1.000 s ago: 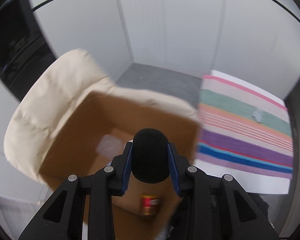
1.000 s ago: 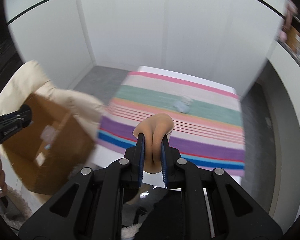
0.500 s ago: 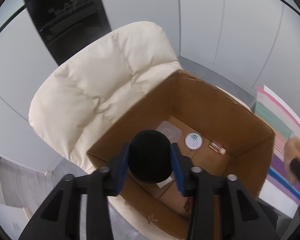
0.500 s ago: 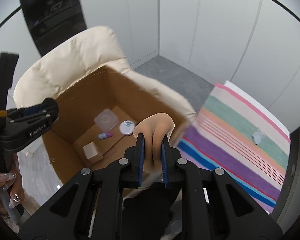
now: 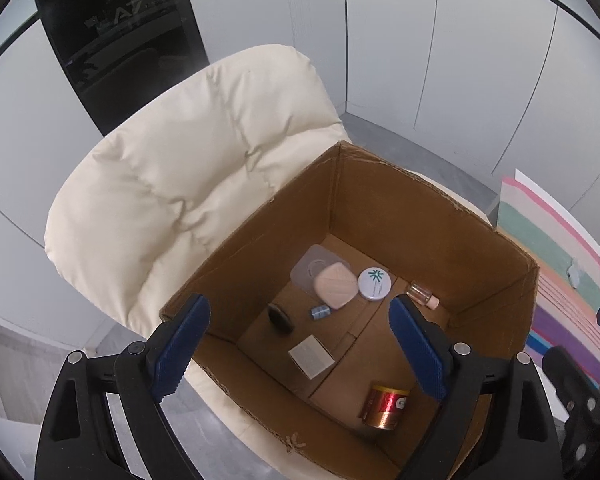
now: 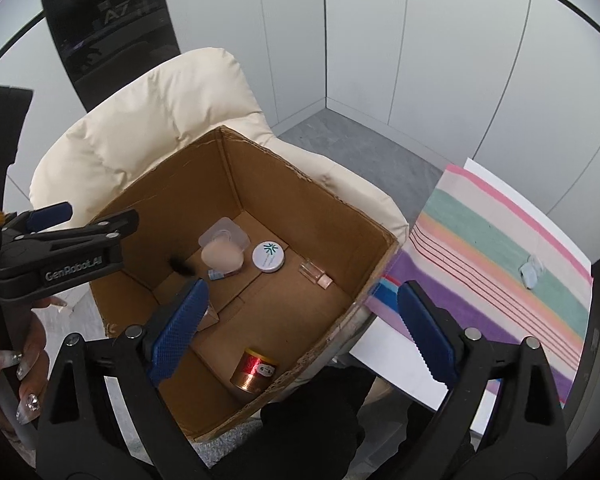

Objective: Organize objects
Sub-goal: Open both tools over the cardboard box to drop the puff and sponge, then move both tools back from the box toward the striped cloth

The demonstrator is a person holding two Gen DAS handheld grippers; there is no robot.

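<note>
An open cardboard box (image 5: 380,200) (image 6: 300,208) stands on a cream chair. My left gripper (image 5: 298,302) (image 6: 94,214) hangs above it, jaws opening, nothing between them. A black sponge (image 5: 280,319) (image 6: 180,266) lies on the box floor below it. My right gripper (image 6: 303,287) is over the box's near side, jaws also opening and empty. A beige puff (image 5: 336,285) (image 6: 222,258) rests against a clear plastic case (image 5: 310,266), blurred in the right wrist view.
Also in the box: a white round tin (image 5: 375,284), a small glass bottle (image 5: 422,294), a pale little carton (image 5: 311,356) and a gold can (image 5: 386,406). A striped cloth (image 6: 500,248) with a small light-blue item (image 6: 530,272) lies right of the padded chair (image 5: 200,152).
Both grippers swung from the striped cloth to above the box and opened. The black sponge left the left jaws and the beige puff left the right jaws; both are in the box.
</note>
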